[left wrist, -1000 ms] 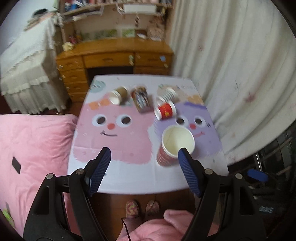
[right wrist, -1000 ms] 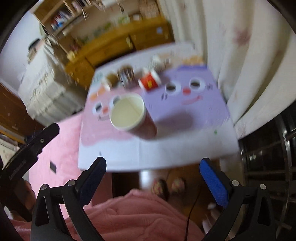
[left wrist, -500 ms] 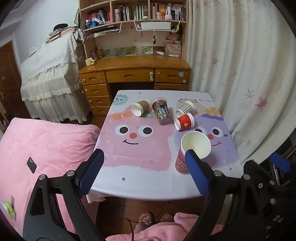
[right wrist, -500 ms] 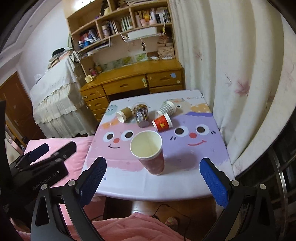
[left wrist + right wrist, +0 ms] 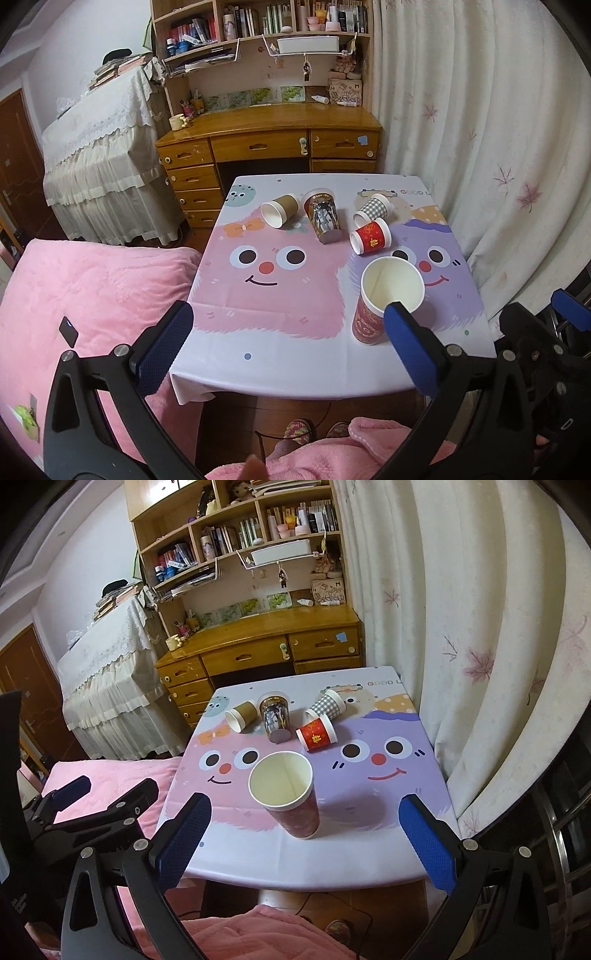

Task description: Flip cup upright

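With one red cup (image 5: 291, 797) upright ahead of both wide-open, empty jaws; next: grab a tipped cup (image 5: 317, 734) beyond it.

Printed lettering reading "GOOD" is seen at the far right corner of the cartoon tablecloth (image 5: 413, 192), with a further letter, possibly "L", cut off at the cloth's right edge; the same word is visible from the right wrist view (image 5: 382, 683). The letters "H", "U" and "M" are made out among scattered characters on a patterned bag (image 5: 345, 92) standing at the back right corner of the wooden desk (image 5: 273, 114), against the curtain. Gold characters are carried on the small red cup (image 5: 370, 235) lying on the table, but they cannot be read. Titles on the shelved book spines are too small to be read.
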A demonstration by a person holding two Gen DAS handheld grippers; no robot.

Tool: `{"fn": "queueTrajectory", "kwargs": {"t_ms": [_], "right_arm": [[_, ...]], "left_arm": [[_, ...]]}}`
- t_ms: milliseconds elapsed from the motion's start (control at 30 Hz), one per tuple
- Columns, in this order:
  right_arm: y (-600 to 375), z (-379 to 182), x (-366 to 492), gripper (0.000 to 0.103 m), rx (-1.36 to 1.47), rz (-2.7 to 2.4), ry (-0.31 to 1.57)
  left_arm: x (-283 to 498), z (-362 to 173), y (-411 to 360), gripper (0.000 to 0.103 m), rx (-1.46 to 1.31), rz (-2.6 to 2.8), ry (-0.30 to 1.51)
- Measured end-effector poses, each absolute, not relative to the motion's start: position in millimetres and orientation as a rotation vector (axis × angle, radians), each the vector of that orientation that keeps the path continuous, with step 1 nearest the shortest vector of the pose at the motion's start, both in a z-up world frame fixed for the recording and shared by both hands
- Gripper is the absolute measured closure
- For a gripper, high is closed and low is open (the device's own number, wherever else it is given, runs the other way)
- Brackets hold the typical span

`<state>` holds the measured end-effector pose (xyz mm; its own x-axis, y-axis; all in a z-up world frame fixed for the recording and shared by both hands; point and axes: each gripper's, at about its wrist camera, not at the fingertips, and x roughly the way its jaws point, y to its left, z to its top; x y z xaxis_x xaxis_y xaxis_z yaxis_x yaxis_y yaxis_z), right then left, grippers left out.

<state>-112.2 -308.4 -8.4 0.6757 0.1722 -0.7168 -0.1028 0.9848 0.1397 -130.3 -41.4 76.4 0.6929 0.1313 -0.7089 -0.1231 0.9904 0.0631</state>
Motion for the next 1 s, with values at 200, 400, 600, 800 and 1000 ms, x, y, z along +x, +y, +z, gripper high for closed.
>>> {"fn": "queueTrajectory", "kwargs": {"t_ms": [200,400,600,800,1000], "right_arm": [[-309.3,-13.8,-102.9,0.000,0.083,0.153,0.830],[-311.3,-18.4,-97.4,0.000,0.079,0.149,0.844],[-318.2,-26.3,-93.5,0.000,0.096,0.132,0.869],[-322.3,-30.1,-91.9,0.000,0.105,0.131,0.877],[-323.1,-30.3,-91.1,0.000,0.104,0.134,0.880]], "left_arm": [[-124.5,74.5,-40.5,0.001,0.012,0.150,0.806],[-122.0,73.9,-39.9,0.001,-0.002,0.150,0.810],[-120.9,73.7,-37.6,0.001,-0.020,0.154,0.805],[-118.1,72.8,-39.4,0.001,-0.017,0.150,0.811],[-118.6,72.6,-39.7,0.001,-0.017,0.151,0.812]]}}
